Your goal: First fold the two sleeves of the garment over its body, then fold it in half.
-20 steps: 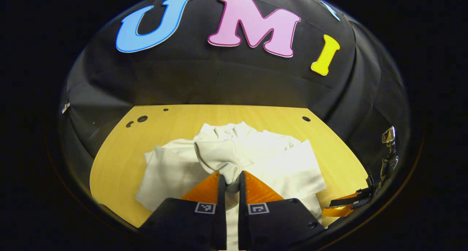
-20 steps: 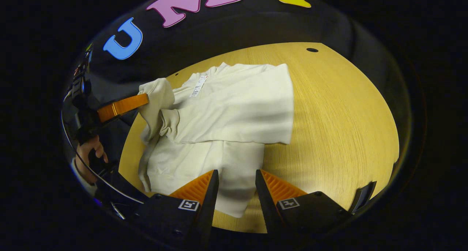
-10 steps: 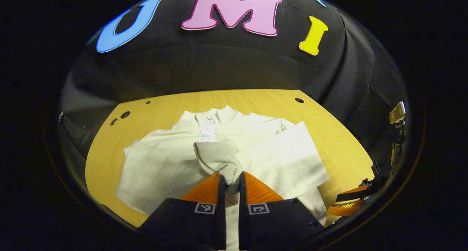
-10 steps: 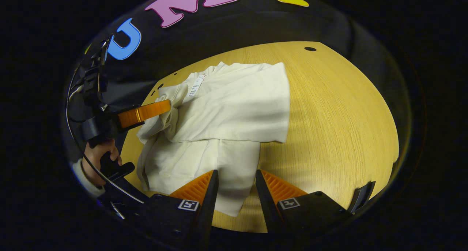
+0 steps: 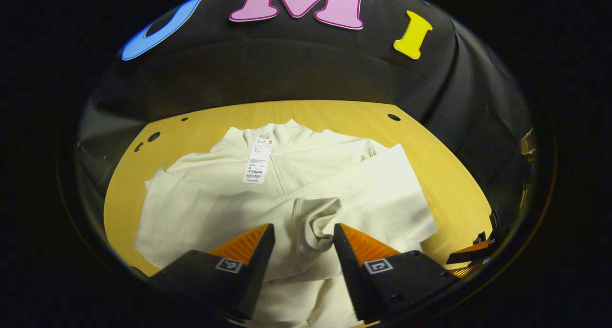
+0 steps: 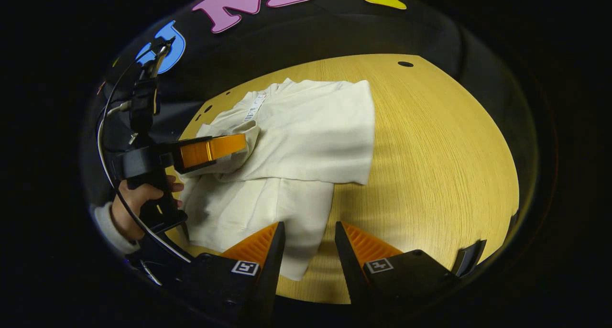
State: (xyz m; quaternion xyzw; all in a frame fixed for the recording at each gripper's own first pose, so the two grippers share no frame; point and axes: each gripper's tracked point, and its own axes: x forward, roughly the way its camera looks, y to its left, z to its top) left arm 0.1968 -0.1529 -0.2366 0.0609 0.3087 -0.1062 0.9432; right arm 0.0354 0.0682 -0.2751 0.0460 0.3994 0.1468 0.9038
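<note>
**Both sleeves laid over the body, both sets of jaws released**

In the left gripper view the left gripper [image 5: 302,235] is seen with its jaws spread wide, nothing being held; the bunched cuff [image 5: 318,218] of a sleeve lies loose in the gap between the fingers, and whether either finger brushes the cloth cannot be told; in the right gripper view this same gripper [image 6: 210,148] is seen at the left, gripped by a hand [image 6: 138,201], its fingers over the garment's left side.

The right gripper [image 6: 306,242] is likewise seen released, its jaws parted wide and holding nothing; they hang above the near hem of the garment [image 6: 296,141] and the bare worktop [image 6: 430,165].

The cream garment [image 5: 287,189] is spread flat near the middle of the wooden worktop [image 5: 440,175], collar at the far side, with a white tag [image 5: 258,163] lying just below the collar; one sleeve [image 5: 373,199] is folded across the body from the right, and the cuff of the other rests on it; the garment has not been folded in half.
</note>
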